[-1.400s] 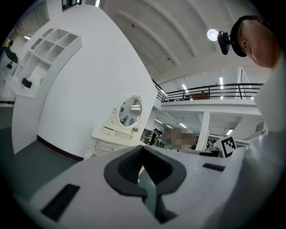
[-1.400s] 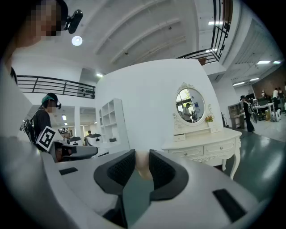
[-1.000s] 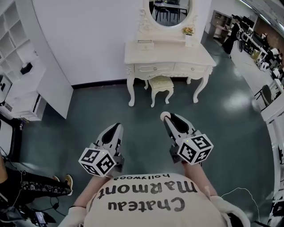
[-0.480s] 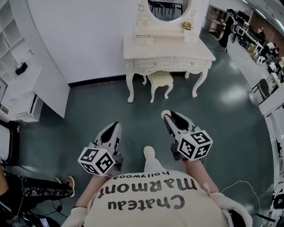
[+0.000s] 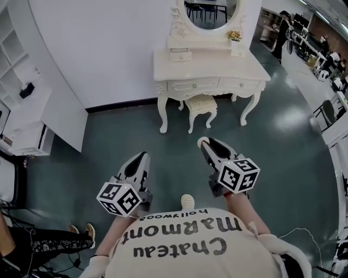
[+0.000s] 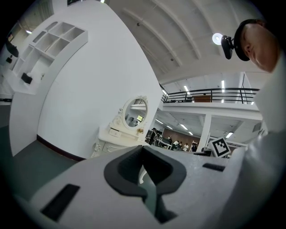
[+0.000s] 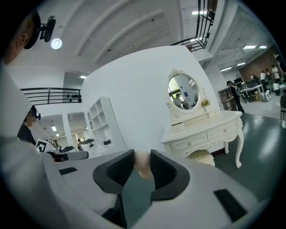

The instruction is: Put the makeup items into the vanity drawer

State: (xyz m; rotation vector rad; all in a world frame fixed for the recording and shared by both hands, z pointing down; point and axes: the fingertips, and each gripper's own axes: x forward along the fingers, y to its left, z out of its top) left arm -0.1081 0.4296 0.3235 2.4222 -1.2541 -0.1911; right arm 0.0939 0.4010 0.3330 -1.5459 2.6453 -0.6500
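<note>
The white vanity table [image 5: 209, 68] stands against the far wall with its two front drawers [image 5: 190, 85] closed; it also shows in the right gripper view [image 7: 210, 127]. My right gripper [image 5: 205, 143] is held at waist height, several steps from the vanity. A small pale makeup item [image 7: 143, 164] sits between its pads and pokes out at the tip [image 5: 202, 142], and its jaws are opening. My left gripper [image 5: 140, 157] is beside it at the same height, shut with nothing in it [image 6: 143, 152].
A cushioned stool [image 5: 201, 106] is tucked under the vanity. A small white box [image 5: 180, 54] and flowers [image 5: 235, 37] sit on top, below the oval mirror [image 5: 209, 11]. White shelving [image 5: 24, 103] stands at the left. Another person's leg [image 5: 49, 241] lies at bottom left.
The holder's white shoe has come into view below the grippers as they step. Both grippers keep the same pose, the pale item still in the right one.
</note>
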